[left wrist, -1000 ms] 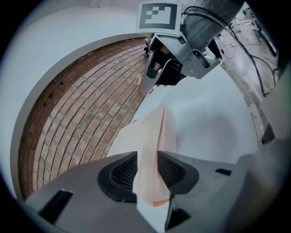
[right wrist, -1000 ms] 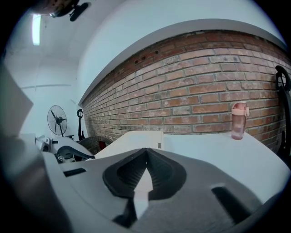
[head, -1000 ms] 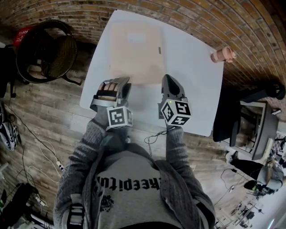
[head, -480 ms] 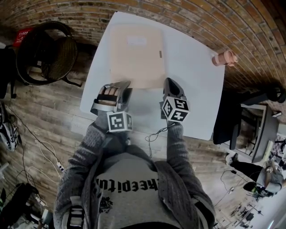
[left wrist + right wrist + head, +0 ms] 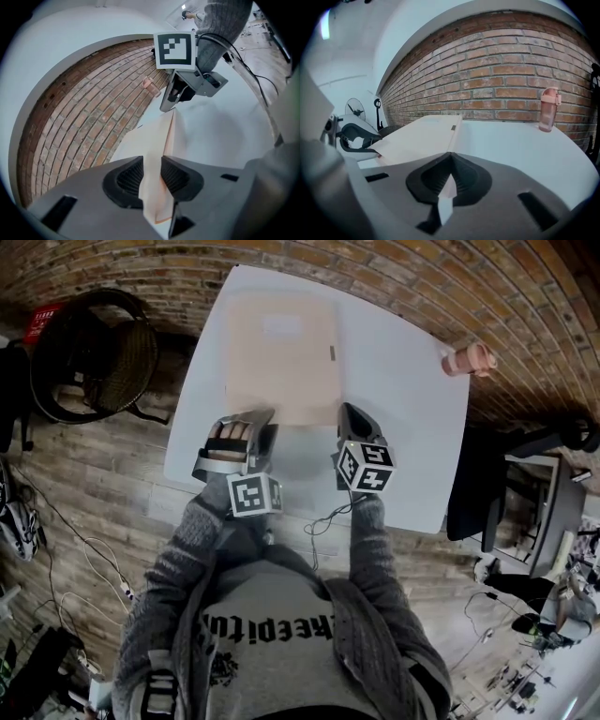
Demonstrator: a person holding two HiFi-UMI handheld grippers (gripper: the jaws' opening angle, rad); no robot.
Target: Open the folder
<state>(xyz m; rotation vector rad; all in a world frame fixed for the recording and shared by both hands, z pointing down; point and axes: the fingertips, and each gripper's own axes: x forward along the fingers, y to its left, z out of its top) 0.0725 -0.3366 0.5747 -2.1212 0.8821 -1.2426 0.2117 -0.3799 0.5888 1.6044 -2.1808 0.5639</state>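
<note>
A beige folder (image 5: pixel 281 348) lies shut on the white table (image 5: pixel 403 409), with a white label near its far edge. My left gripper (image 5: pixel 260 420) is at the folder's near left corner, and in the left gripper view the folder's edge (image 5: pixel 161 140) runs between its pads. That gripper (image 5: pixel 152 174) is shut on it. My right gripper (image 5: pixel 349 414) is at the near right corner. In the right gripper view it (image 5: pixel 450 180) is shut on a thin strip of the folder (image 5: pixel 424 136). Each gripper shows in the other's view: the right gripper (image 5: pixel 174 101) and the left gripper (image 5: pixel 356 137).
A pink bottle (image 5: pixel 467 357) lies at the table's far right edge, also seen as the bottle (image 5: pixel 549 108) by the brick wall. A black round chair (image 5: pixel 94 348) stands left of the table and a dark office chair (image 5: pixel 511 479) right of it. Cables lie on the wooden floor.
Almost nothing differs. Both grippers stay at the folder's near corners and the folder still lies flat; only the view has shifted slightly.
</note>
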